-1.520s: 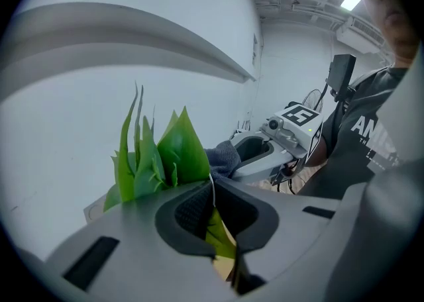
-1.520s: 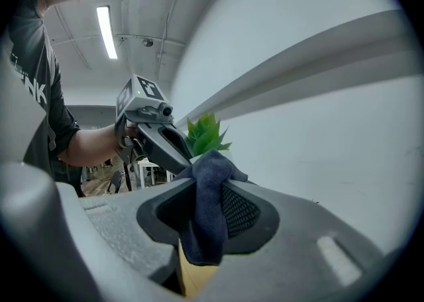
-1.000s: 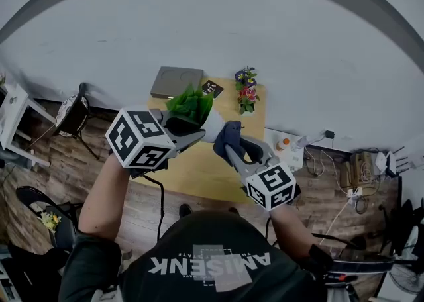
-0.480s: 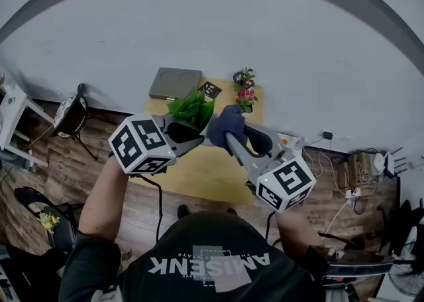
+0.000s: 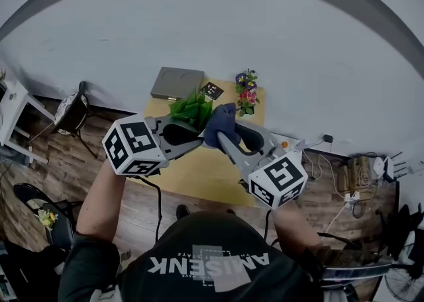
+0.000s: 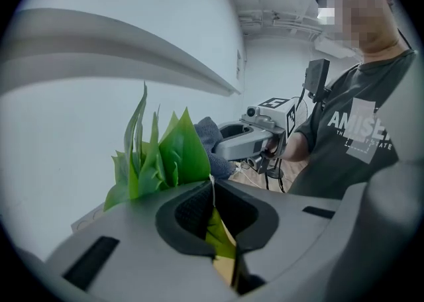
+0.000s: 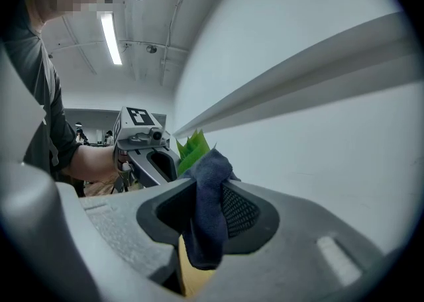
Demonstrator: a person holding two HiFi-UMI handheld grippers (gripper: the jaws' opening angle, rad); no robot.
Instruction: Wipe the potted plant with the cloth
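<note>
Above the yellow table [image 5: 199, 173], both forearms reach forward and angle inward. The left gripper [image 6: 213, 189] tilts downward, its jaws pinched almost together on the potted plant [image 5: 191, 107] — leaves fanning above them. The right gripper [image 7: 200, 193] points roughly level, clamped on the dark blue cloth [image 5: 222, 122] — just beside the leaves.

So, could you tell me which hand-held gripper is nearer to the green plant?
Left. The left hand-held gripper is clamped on the plant itself; the right hand-held gripper holds the cloth beside its leaves.
</note>
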